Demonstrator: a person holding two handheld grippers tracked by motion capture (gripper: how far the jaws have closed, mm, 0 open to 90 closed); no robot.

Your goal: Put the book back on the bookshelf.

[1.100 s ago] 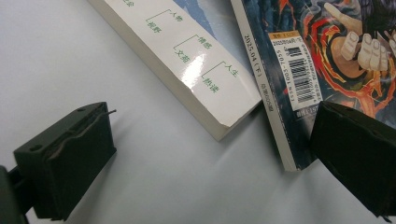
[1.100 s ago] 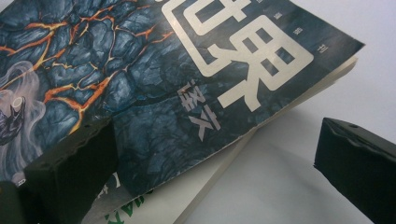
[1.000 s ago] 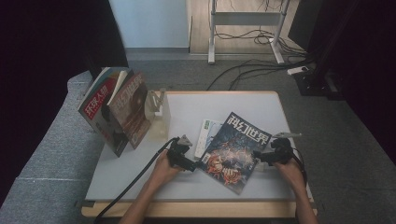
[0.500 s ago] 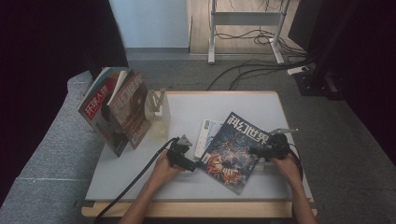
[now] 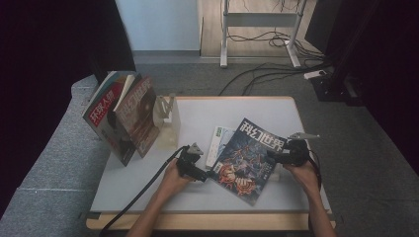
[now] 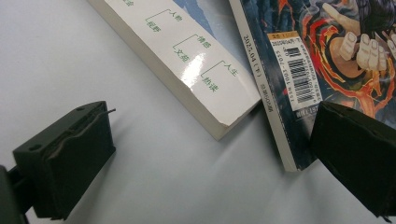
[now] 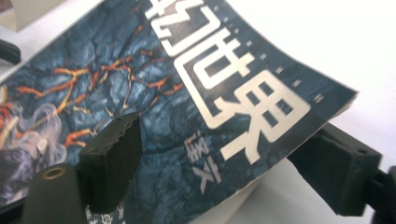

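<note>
The dark blue glossy magazine (image 5: 247,155) with white characters and an orange-veined cover lies flat and askew near the middle of the white table (image 5: 148,173), overlapping a thicker white-spined paperback book (image 5: 218,139) just to its left. The right gripper (image 5: 277,155), held in the person's right hand (image 5: 302,173), stands at the magazine's right edge with its jaws parted: in the right gripper view one jaw sits over the cover and the other below the lifted, curling corner of the magazine (image 7: 210,116), not clamped. The left gripper (image 5: 206,174), in the left hand (image 5: 174,177), is at the magazine's near left corner, also released; in the left gripper view one jaw rests on bare tabletop and the other lies by the barcode corner of the magazine (image 6: 322,60), with the paperback's corner (image 6: 205,88) between and beyond them. Farther left, a clear plastic stand (image 5: 167,123) props upright magazines (image 5: 123,116) near the table's far left edge.
</note>
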